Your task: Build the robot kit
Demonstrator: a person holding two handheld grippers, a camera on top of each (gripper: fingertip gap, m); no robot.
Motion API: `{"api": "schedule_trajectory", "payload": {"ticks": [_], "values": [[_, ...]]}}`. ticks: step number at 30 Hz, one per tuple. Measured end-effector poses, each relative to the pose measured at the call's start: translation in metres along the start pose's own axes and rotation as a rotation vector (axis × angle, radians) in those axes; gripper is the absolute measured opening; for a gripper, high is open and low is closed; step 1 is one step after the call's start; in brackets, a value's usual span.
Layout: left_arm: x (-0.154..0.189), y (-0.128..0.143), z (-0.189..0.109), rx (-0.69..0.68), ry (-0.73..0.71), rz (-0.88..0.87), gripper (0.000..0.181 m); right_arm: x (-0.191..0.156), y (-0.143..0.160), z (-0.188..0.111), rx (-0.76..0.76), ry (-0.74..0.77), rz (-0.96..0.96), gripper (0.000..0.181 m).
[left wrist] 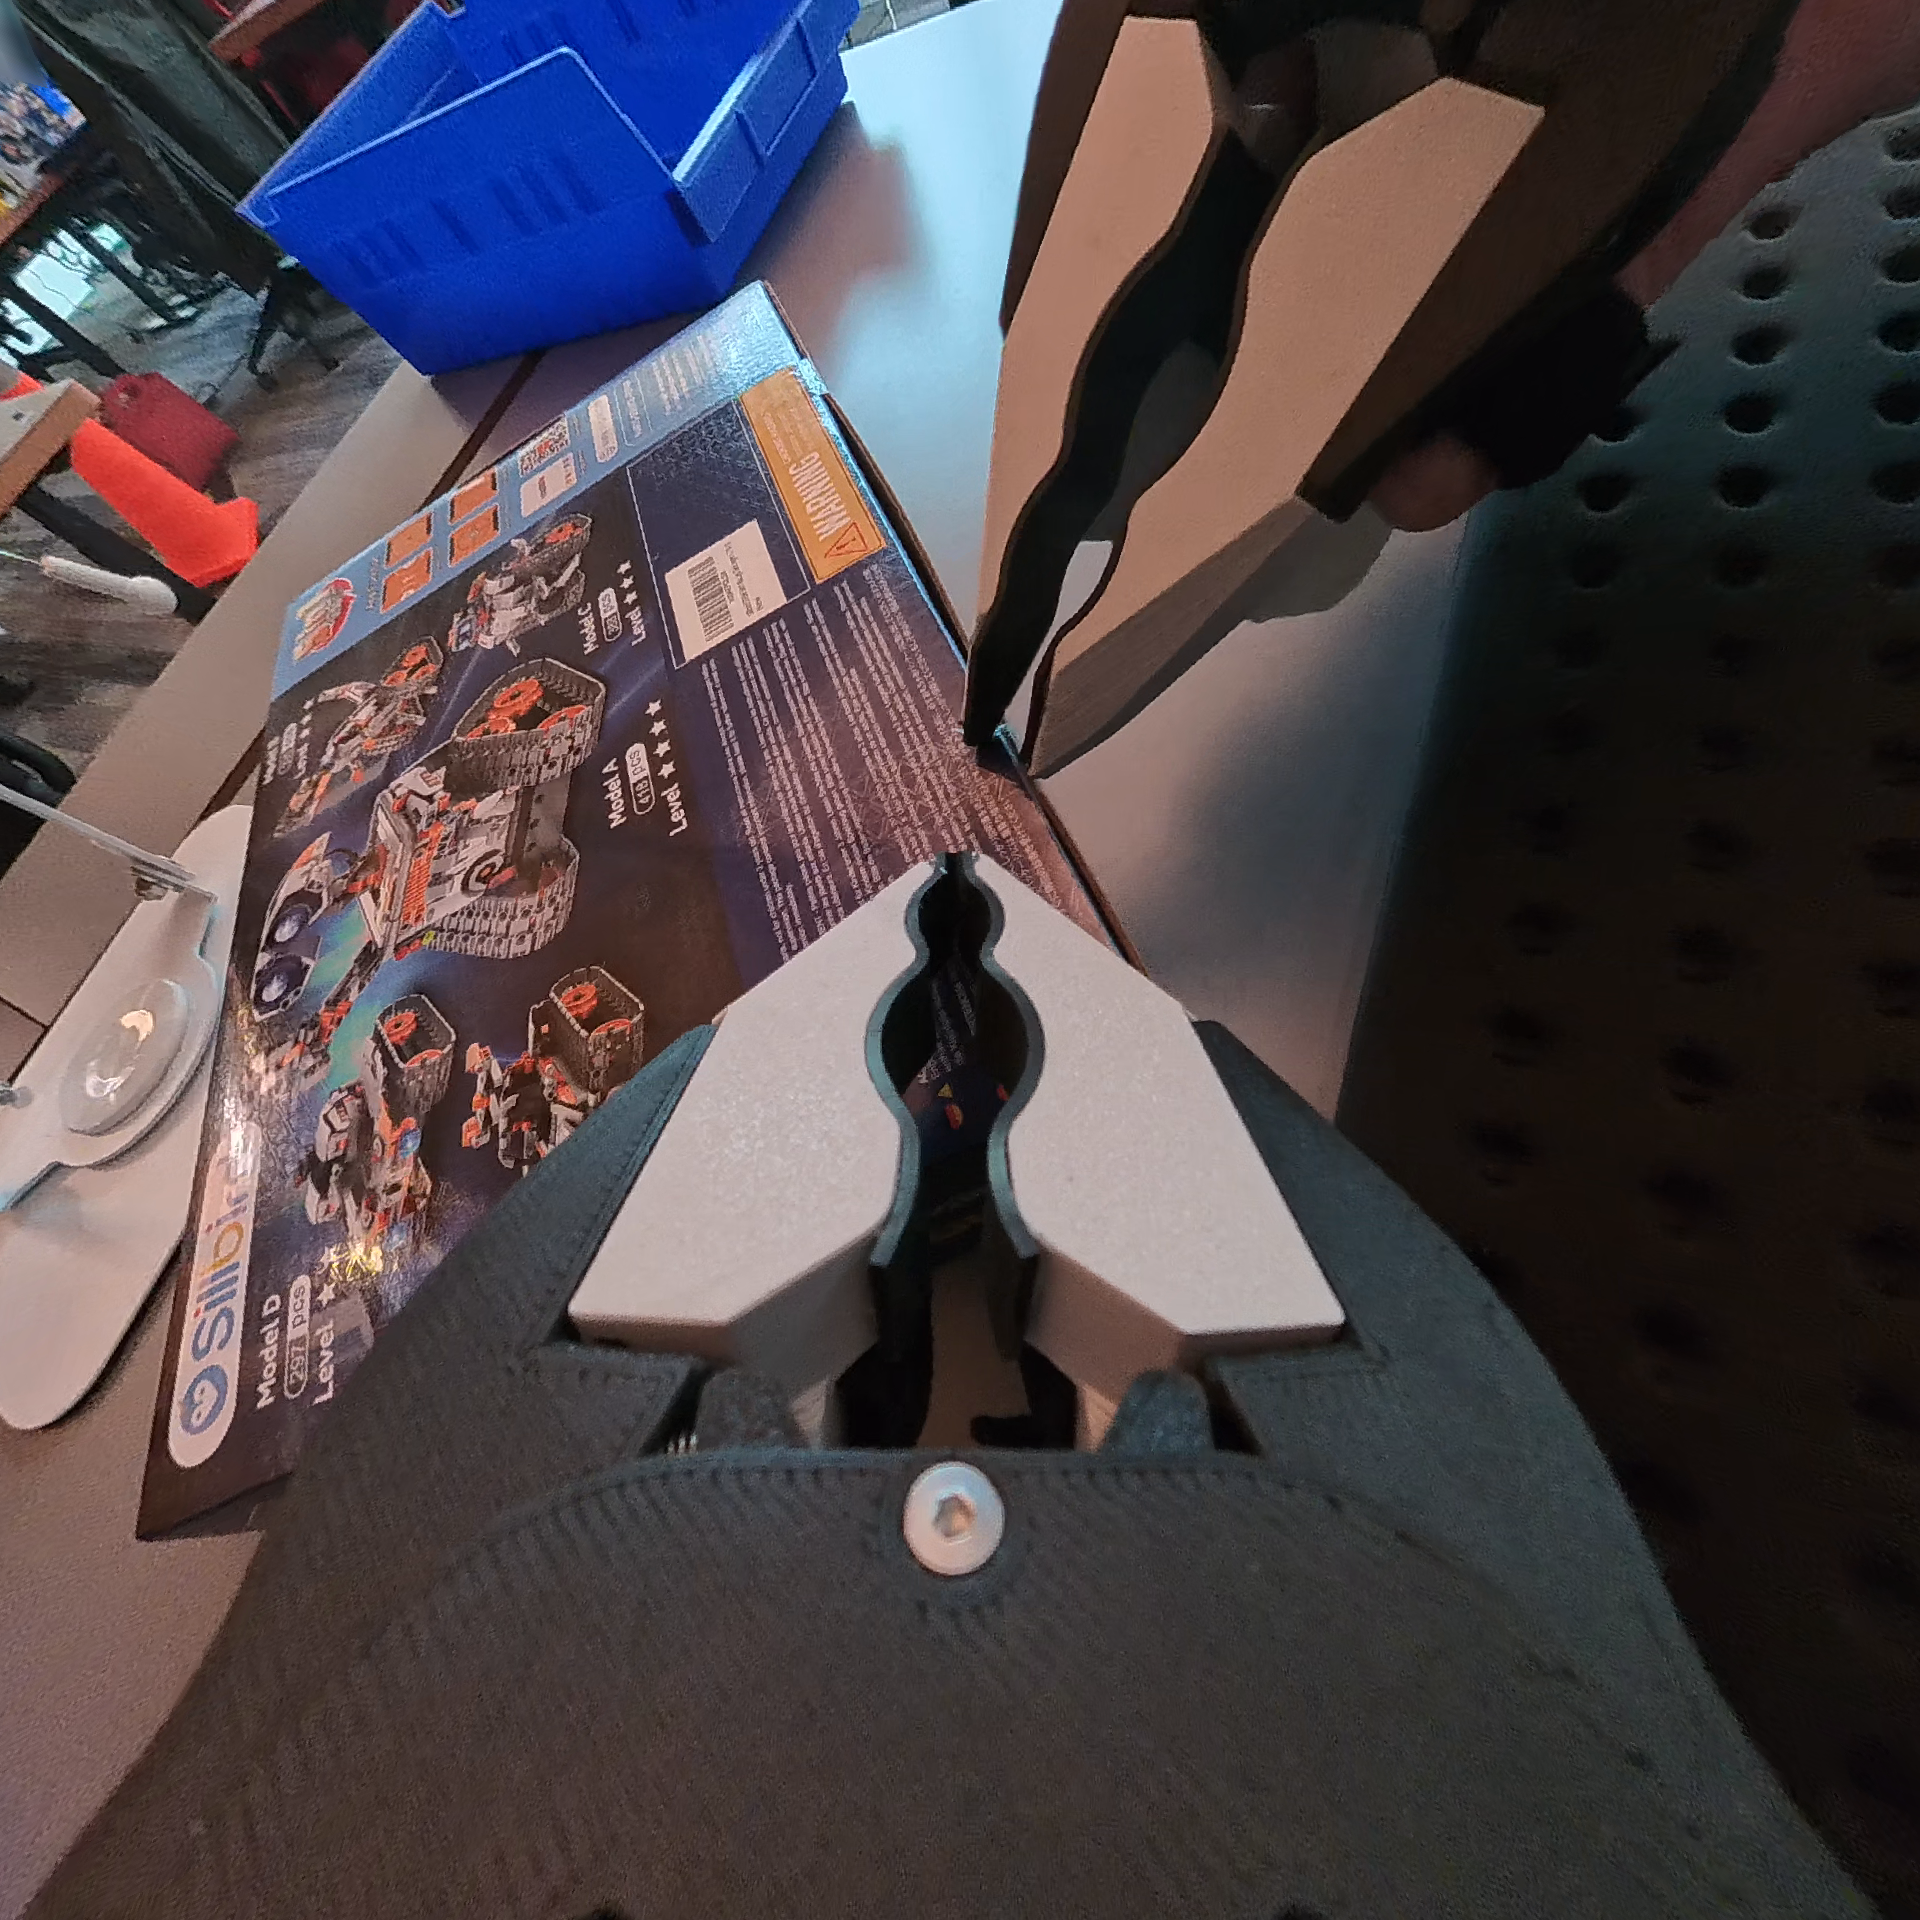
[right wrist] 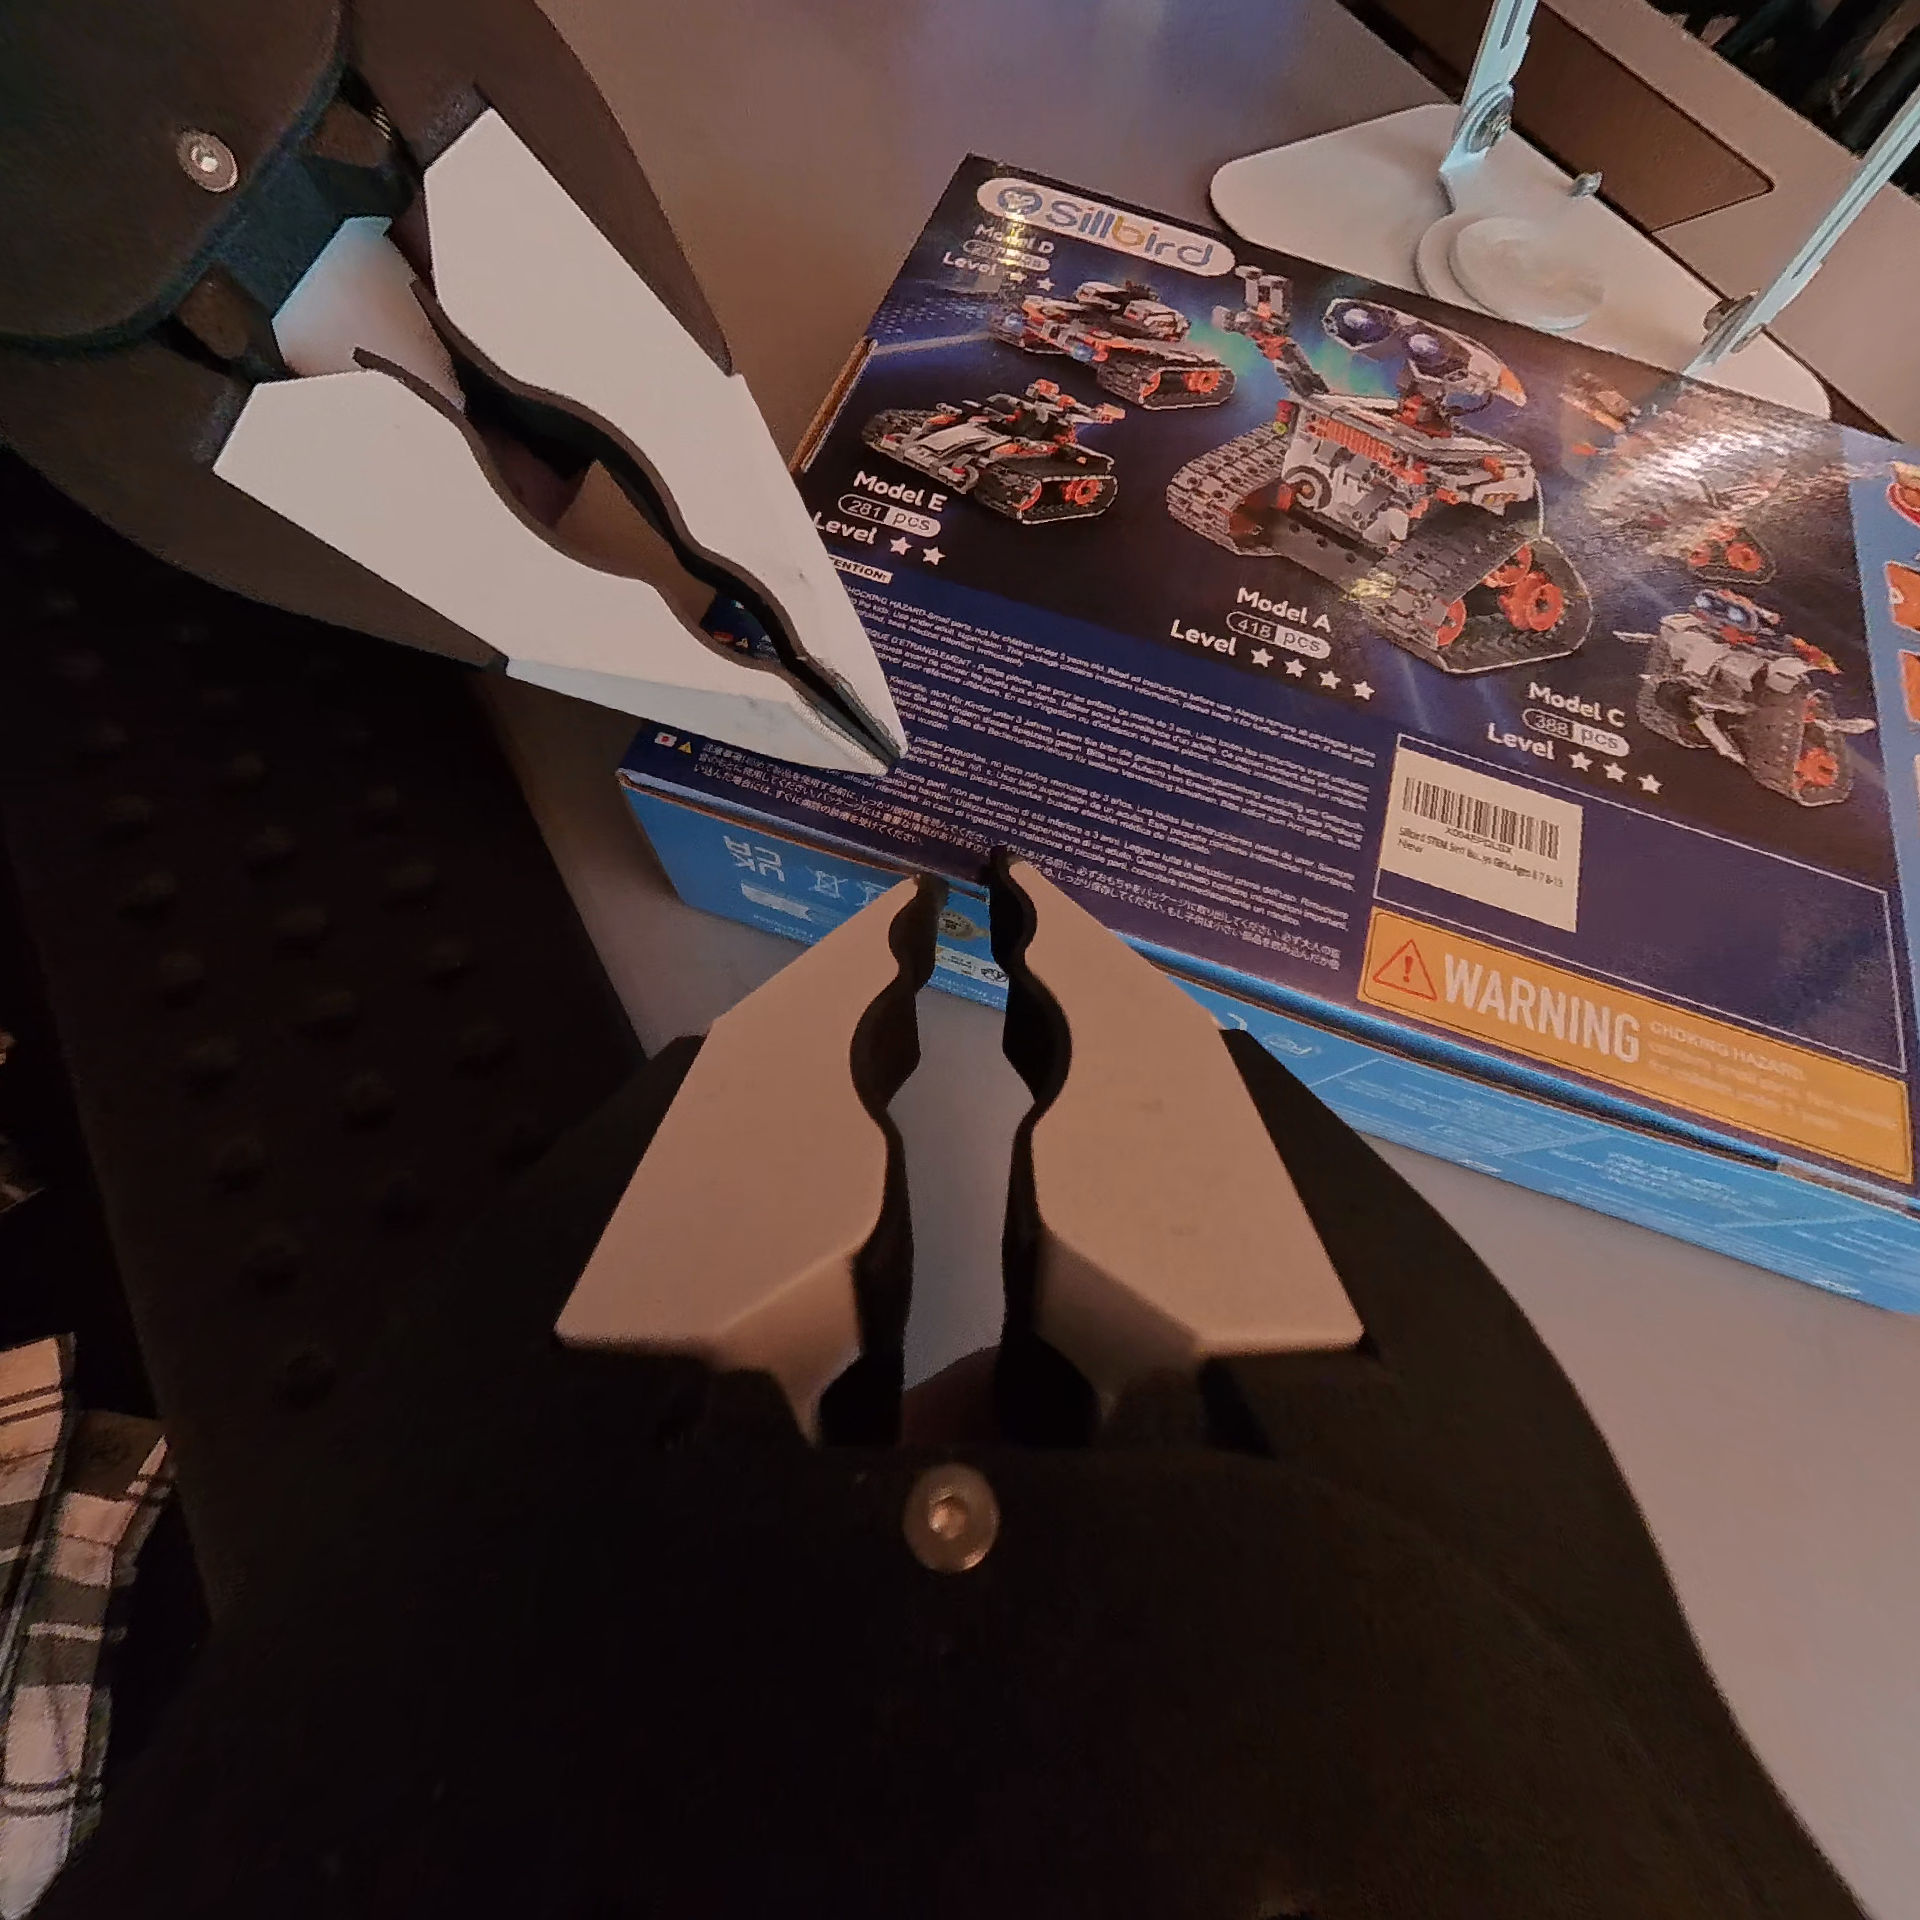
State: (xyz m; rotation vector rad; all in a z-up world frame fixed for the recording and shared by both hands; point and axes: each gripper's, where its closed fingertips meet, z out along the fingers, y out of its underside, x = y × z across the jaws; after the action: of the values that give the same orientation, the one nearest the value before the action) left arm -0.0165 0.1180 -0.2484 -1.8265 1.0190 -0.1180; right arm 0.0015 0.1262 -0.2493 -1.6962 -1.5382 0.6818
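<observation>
Resting flat on the grey worktop, a toy box, left claw pinched nearly closed at its corner edge, right claw narrowly parted, touching the same edge.

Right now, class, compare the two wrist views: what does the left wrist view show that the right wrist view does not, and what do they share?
Only the left wrist view shows the blue bin beyond the box and an orange object off the table. Only the right wrist view shows checked cloth at its lower left. Both show the toy box lying flat on the grey table, the white stand base, and both grippers at the box's near edge: left gripper, right gripper.
</observation>
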Motion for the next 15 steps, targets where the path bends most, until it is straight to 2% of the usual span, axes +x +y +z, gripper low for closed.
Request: {"api": "schedule_trajectory", "payload": {"ticks": [15], "values": [[-0.0039, 0.0022, -0.0003, -0.001, -0.006, -0.008, 0.000, 0.0005, -0.0025, 0.0022, 0.043, -0.072, -0.015, 0.003]]}}
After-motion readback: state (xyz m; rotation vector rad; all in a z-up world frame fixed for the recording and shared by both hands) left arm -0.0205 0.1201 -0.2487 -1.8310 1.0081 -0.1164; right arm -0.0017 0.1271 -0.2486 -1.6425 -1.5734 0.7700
